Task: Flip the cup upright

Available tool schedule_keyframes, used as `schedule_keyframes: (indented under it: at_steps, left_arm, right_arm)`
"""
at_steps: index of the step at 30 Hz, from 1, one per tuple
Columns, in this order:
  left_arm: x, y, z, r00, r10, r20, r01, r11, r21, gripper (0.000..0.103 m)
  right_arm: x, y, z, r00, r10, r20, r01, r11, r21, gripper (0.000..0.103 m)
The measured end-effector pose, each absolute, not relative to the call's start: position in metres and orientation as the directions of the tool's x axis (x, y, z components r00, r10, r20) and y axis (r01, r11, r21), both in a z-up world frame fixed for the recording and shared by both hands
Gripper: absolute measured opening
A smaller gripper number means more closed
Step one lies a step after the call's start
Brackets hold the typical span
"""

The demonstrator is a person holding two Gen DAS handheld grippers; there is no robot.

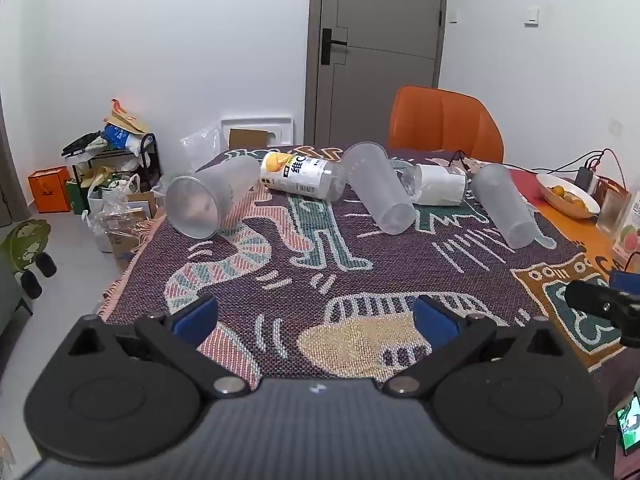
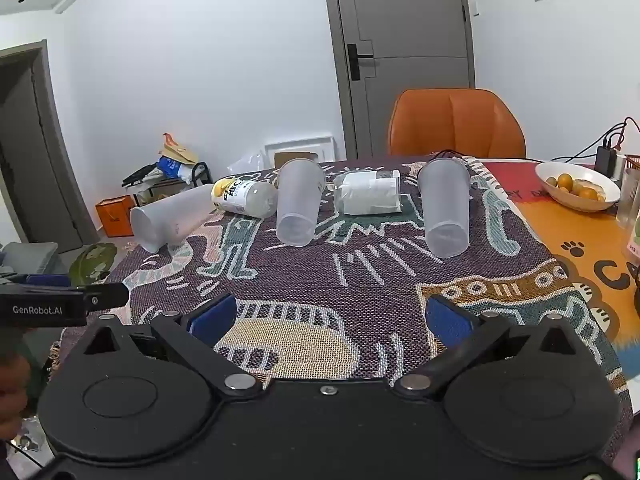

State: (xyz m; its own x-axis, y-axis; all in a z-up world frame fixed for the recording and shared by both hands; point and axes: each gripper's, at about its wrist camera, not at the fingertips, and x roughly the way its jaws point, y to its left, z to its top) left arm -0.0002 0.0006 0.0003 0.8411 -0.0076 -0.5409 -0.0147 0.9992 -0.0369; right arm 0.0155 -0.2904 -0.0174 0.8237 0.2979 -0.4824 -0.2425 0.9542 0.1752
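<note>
Three cups down, both claws spread wide and empty

The right cup [image 2: 446, 208] lies near the table's far edge, base toward the right claw [image 2: 336, 318], long axis roughly in line; the left claw [image 1: 316, 318] sits farther off.

juice carton [image 1: 629, 227] cut off by edge, bottle label [image 2: 230, 192] txt unreadable

Both fisheye views are evenly lit by soft indoor light from above, with white walls [image 1: 180, 40] bright and only faint shadows under the cups on the woven cloth [image 2: 360, 292]. Straight lines such as the door [image 2: 404, 52] bow near the edges, and the corners vignette to black. Focus is fairly sharp throughout.
</note>
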Motion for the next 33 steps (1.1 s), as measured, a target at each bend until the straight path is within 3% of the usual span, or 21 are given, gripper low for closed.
schedule_keyframes:
  at_steps: [8, 33]
  left_arm:
    - [-0.001, 0.002, 0.001, 0.831, -0.012, -0.557, -0.016, 0.999, -0.046, 0.103]
    - [-0.001, -0.003, -0.003, 0.831, -0.034, -0.556, 0.011, 0.999, -0.045, 0.103]
  right_arm:
    - [0.020, -0.292, -0.024, 0.804, 0.285, -0.522, -0.226, 0.958, 0.176, 0.103]
    - [0.018, -0.297, -0.030, 0.804, 0.271, -0.530, -0.213, 0.962, 0.170, 0.103]
